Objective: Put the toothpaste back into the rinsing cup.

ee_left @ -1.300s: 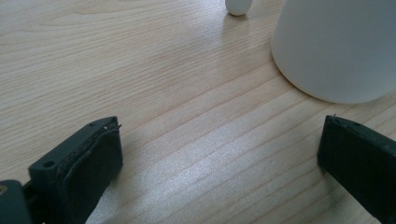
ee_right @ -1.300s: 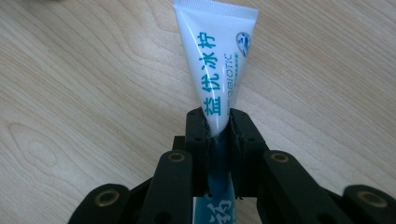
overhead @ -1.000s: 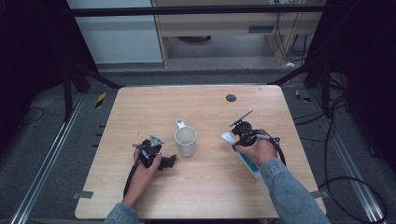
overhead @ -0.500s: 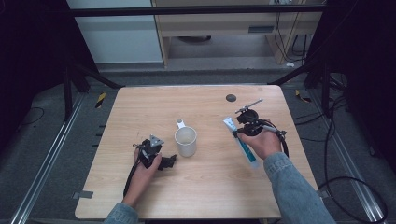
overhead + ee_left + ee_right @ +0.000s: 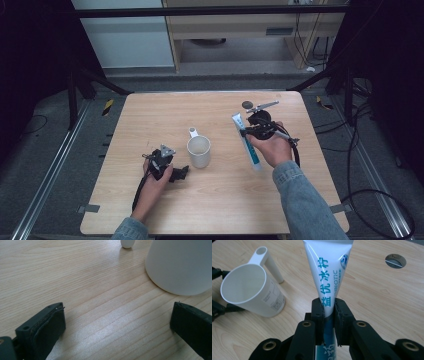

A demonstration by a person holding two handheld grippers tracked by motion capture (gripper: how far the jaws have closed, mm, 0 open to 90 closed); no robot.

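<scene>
A white and blue toothpaste tube (image 5: 246, 141) (image 5: 328, 277) is pinched in my right gripper (image 5: 248, 132) (image 5: 328, 315), which is shut on it and holds it above the right half of the table. A white cup (image 5: 198, 150) (image 5: 252, 291) with a long handle stands upright at the table's middle. My left gripper (image 5: 181, 172) (image 5: 117, 332) rests low on the wood just left of the cup (image 5: 182, 265), jaws open with nothing between them.
The wooden table (image 5: 150, 115) has a round hole (image 5: 247, 104) (image 5: 395, 260) at the back right, just beyond the right hand. Dark floor, metal rails and cables surround the table.
My right gripper has risen and moved toward the back of the table with the toothpaste tube in it, tilting the tube up off the wood. The left gripper has stayed put.
</scene>
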